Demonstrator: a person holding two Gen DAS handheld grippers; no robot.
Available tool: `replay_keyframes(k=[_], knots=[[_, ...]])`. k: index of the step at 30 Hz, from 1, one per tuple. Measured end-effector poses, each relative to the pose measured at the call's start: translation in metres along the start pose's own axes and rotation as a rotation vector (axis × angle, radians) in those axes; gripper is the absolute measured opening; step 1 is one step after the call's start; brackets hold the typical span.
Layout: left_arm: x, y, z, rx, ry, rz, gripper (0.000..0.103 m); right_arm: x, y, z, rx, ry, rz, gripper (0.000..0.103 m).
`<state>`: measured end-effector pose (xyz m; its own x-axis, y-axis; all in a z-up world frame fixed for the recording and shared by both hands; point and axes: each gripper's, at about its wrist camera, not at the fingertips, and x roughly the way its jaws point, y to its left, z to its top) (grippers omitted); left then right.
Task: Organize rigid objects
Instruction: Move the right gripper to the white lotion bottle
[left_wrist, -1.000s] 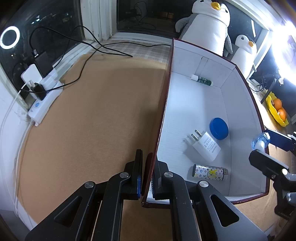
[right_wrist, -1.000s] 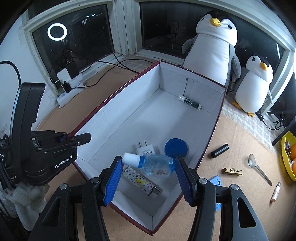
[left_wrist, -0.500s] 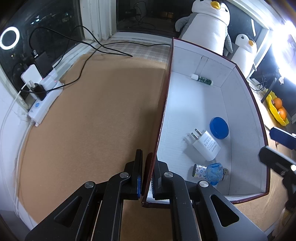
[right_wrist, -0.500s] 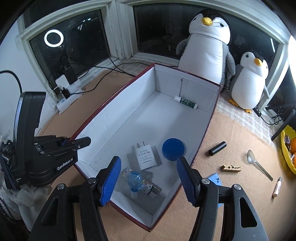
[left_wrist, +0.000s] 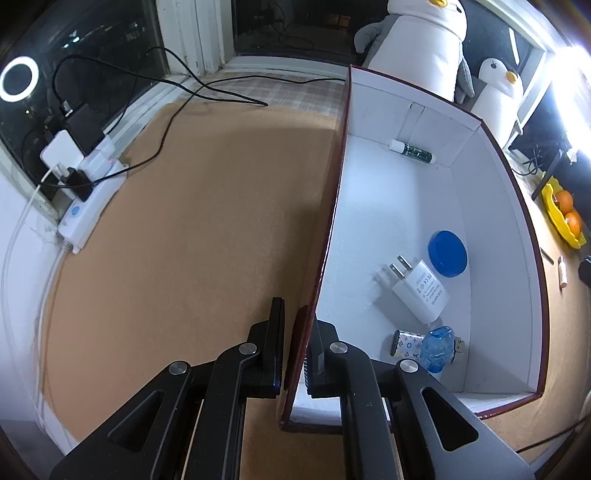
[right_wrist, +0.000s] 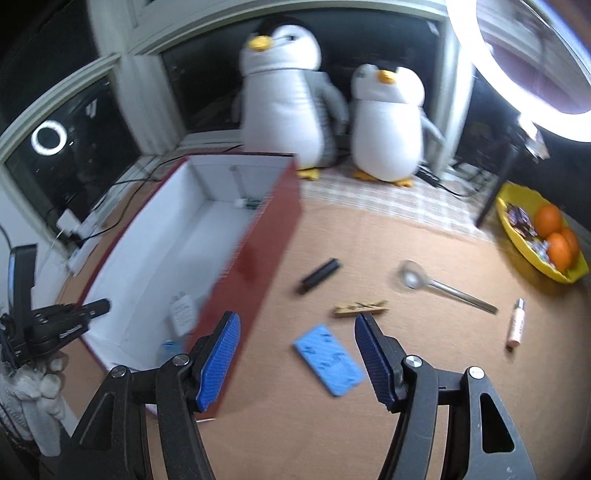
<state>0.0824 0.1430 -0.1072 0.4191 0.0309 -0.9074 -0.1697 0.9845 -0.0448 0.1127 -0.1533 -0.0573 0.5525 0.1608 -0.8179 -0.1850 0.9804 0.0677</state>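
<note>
A dark red box (left_wrist: 334, 206) with a white inside holds a white charger (left_wrist: 419, 290), a blue lid (left_wrist: 447, 253), a green tube (left_wrist: 412, 150), a patterned lighter (left_wrist: 406, 343) and a small clear blue bottle (left_wrist: 437, 349). My left gripper (left_wrist: 295, 345) is shut on the box's left wall near its front corner. My right gripper (right_wrist: 295, 332) is open and holds nothing, over the tan mat right of the box (right_wrist: 258, 254). Beneath it lie a blue card (right_wrist: 328, 363), a wooden clothespin (right_wrist: 360, 308), a black cylinder (right_wrist: 319, 275), a metal spoon (right_wrist: 439, 288) and a small tube (right_wrist: 516, 323).
Two plush penguins (right_wrist: 280, 92) stand behind the box. A yellow bowl of oranges (right_wrist: 543, 234) sits at the far right. A white power strip (left_wrist: 88, 206) with plugs and cables lies by the window at the left. A ring light (right_wrist: 517, 55) glares at upper right.
The right gripper let the clear blue bottle go into the box's front end, then swung right, out over the mat. The left gripper has not moved.
</note>
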Motion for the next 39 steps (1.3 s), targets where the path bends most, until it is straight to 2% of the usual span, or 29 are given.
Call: replay_keyframes(k=[7, 9, 13, 18, 26, 36, 39], knots=[[0.005, -0.005, 0.006, 0.016, 0.020, 0.035, 0.009, 0.007, -0.084, -0.002, 0.157, 0.005, -0.099, 0.061], [0.006, -0.006, 0.006, 0.016, 0.028, 0.046, 0.013, 0.009, -0.107, -0.003, 0.192, 0.008, -0.125, 0.061], [0.010, -0.009, 0.007, 0.021, 0.047, 0.065, 0.013, 0.019, -0.158, -0.005, 0.273, 0.018, -0.186, 0.061], [0.014, -0.010, 0.007, 0.019, 0.062, 0.090, 0.013, 0.035, -0.208, -0.011, 0.357, 0.045, -0.224, 0.061], [0.019, -0.011, 0.007, 0.015, 0.074, 0.118, 0.014, 0.059, -0.236, -0.010, 0.354, 0.088, -0.265, 0.061], [0.021, -0.016, 0.009, 0.019, 0.082, 0.139, 0.014, 0.079, -0.258, -0.009, 0.378, 0.141, -0.256, 0.060], [0.020, -0.016, 0.009, 0.019, 0.082, 0.141, 0.014, 0.082, -0.262, -0.011, 0.384, 0.156, -0.250, 0.054]])
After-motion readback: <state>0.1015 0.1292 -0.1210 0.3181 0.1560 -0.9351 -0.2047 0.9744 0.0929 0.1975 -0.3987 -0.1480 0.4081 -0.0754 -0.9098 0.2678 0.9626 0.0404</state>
